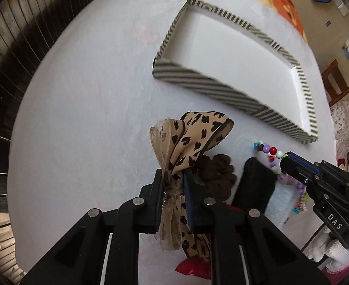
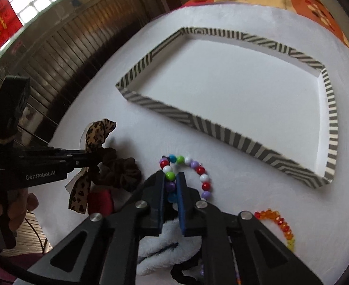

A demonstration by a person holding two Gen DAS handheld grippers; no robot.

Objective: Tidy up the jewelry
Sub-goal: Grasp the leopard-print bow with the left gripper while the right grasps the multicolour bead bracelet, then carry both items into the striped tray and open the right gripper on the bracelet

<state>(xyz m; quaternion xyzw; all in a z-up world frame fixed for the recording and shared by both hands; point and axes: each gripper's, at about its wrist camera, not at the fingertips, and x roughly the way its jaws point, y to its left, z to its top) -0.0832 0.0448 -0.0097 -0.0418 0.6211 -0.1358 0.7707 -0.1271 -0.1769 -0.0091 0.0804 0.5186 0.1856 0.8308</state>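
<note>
ribbon slipping is the worry: the left gripper (image 1: 173, 185) is pinching the leopard bow (image 1: 186, 142) only at its knot, while the right gripper (image 2: 171, 185) is clamping the bead bracelet (image 2: 186, 173), which could snag the brown scrunchie (image 2: 123, 173) beside it before reaching the striped box (image 2: 222, 128) ahead.

The bow (image 1: 191, 140) is tan with black leopard spots; the tray (image 2: 224, 133) is white with grey-and-white striped walls; the bead bracelet (image 2: 193, 168) mixes red, white, green, purple and blue; the scrunchie (image 1: 218, 175) is dark brown.
</note>
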